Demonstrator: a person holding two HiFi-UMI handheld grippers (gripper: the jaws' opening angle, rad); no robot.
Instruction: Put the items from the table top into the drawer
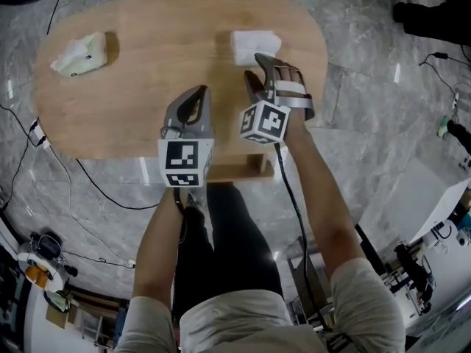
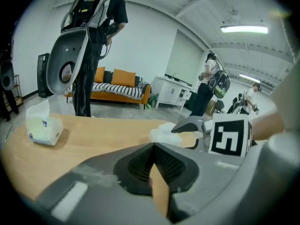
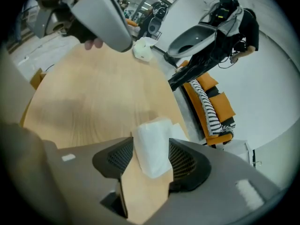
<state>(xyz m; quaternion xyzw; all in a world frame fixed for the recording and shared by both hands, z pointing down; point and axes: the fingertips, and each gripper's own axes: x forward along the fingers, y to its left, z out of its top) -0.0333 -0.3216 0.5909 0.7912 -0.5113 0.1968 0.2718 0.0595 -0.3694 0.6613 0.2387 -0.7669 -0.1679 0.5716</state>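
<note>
While the right gripper (image 3: 151, 146) points down at the oval wooden bench (image 1: 147, 87), its fingers stand wide apart. A white folded paper pad (image 1: 254, 44) lies between them, unpressed. The left gripper (image 2: 152, 146) has its fingers closed and empty. The step is probably grasping the pad, which calls for closing squarely on it. A soft white tissue pack (image 1: 79, 54) lies far left of both.

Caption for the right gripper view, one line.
Right hand-held gripper, jaws open, with a white folded tissue between them on the wooden table.

Bright ceiling light, fisheye edges, soft shadows.
</note>
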